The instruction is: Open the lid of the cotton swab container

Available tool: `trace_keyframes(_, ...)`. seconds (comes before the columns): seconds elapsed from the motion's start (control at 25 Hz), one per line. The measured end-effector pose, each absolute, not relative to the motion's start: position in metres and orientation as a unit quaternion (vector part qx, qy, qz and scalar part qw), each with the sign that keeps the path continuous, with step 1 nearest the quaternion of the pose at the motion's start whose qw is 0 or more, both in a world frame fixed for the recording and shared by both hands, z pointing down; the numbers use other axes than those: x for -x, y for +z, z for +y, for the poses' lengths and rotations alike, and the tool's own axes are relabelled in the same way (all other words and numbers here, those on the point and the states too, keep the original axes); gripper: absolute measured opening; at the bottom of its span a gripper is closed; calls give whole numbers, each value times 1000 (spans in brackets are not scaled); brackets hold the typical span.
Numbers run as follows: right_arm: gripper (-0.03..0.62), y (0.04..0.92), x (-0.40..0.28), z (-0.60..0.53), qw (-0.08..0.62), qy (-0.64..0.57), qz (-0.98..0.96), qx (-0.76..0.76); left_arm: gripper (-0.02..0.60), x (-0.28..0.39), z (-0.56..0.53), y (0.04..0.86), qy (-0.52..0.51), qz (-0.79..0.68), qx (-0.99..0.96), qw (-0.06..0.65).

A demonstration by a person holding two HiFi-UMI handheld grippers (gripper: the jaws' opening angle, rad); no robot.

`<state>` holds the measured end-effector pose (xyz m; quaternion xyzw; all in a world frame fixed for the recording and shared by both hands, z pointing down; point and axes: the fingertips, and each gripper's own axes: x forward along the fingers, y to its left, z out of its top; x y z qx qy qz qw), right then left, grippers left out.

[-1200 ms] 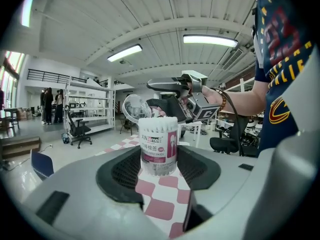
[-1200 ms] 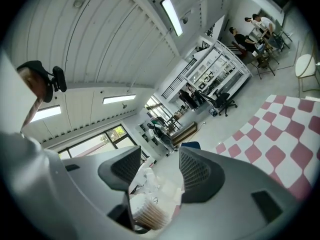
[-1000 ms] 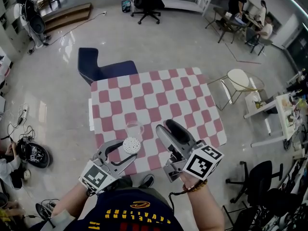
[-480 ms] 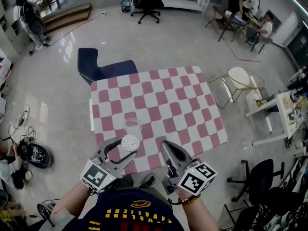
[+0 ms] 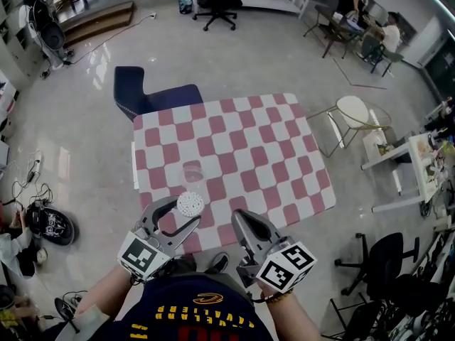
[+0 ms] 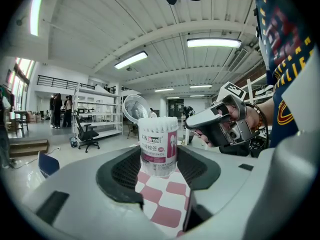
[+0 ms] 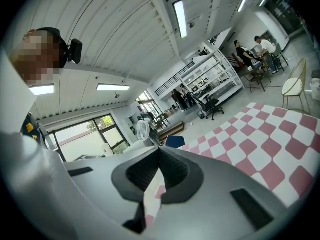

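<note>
Clamping swab container, L gripper; clear lid faint.

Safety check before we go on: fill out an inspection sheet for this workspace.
Surface: table under a pink-and-white checked cloth.
Job's things: cotton swab container held over the table's near part, swab tips bare at its top; what looks like the clear lid lies apart on the cloth.
Clutter: nothing seen.
Grippers: left gripper, fingers shut on the container; right gripper, fingers together with nothing between them.
Cables: loose cables on the floor left of the table.
Surroundings: blue chair at the table's far side, office chair farther off, people at a desk in the far corner.
</note>
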<state>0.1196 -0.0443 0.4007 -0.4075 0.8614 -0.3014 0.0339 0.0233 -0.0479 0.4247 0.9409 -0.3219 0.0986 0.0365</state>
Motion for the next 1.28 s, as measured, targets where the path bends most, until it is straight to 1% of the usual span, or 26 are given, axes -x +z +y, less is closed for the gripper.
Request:
trace_keyframes(0.12,12,400,-120,-44,31,-296,863,407,232,-24,-47,423,96,-323,-941,42)
trace_keyframes(0.24,12,399,-119,-44,30,-294,865,406,232,-21,-48,426,98,-325,-940,29)
trace_keyframes(0.44,12,398,-115,-42,28,-293,866,403,232,-19,-45,425,98,-327,-939,45)
trace_keyframes(0.76,11,399,-120,-44,14,-279,865,417,232,-22,-44,424,97,-327,-939,45)
trace_keyframes(1.28,11,397,-117,-39,12,-270,874,404,232,-25,-44,424,95,-328,-939,45)
